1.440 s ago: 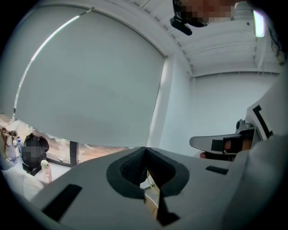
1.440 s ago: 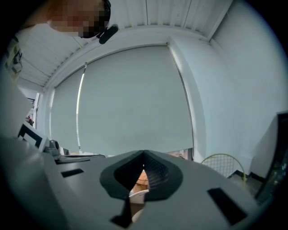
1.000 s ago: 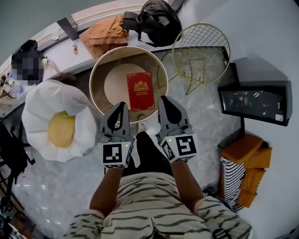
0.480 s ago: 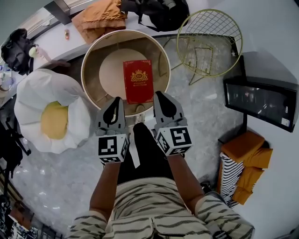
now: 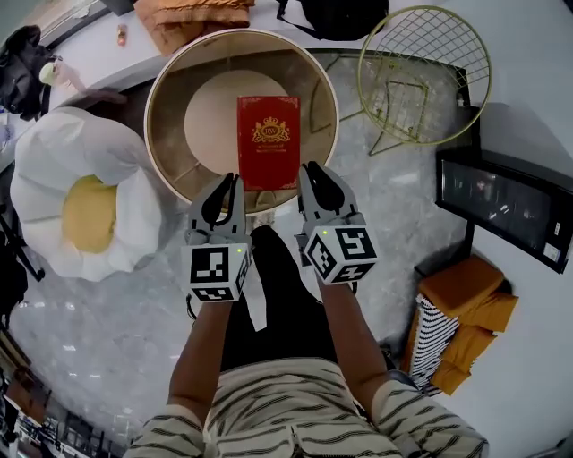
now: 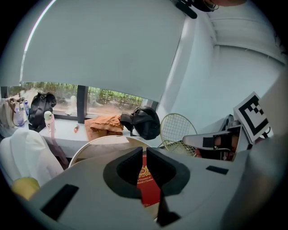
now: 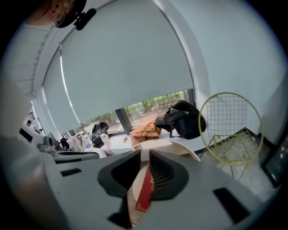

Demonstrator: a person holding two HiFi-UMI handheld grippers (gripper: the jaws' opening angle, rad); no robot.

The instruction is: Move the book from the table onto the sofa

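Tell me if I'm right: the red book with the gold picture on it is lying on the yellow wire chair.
Not quite. The red book with the gold picture on it is lying on the round table, not on the yellow wire chair, which stands beside the table. The head view shows this.

The book (image 5: 269, 143) lies on the round table (image 5: 170, 134), toward its near edge. Left of the table sits the sofa (image 5: 54, 161); right of it stands a wire chair (image 5: 425, 76). Behind the table, a cloth (image 5: 192, 13) and a bag (image 5: 336, 13) rest on the window ledge (image 5: 94, 58).
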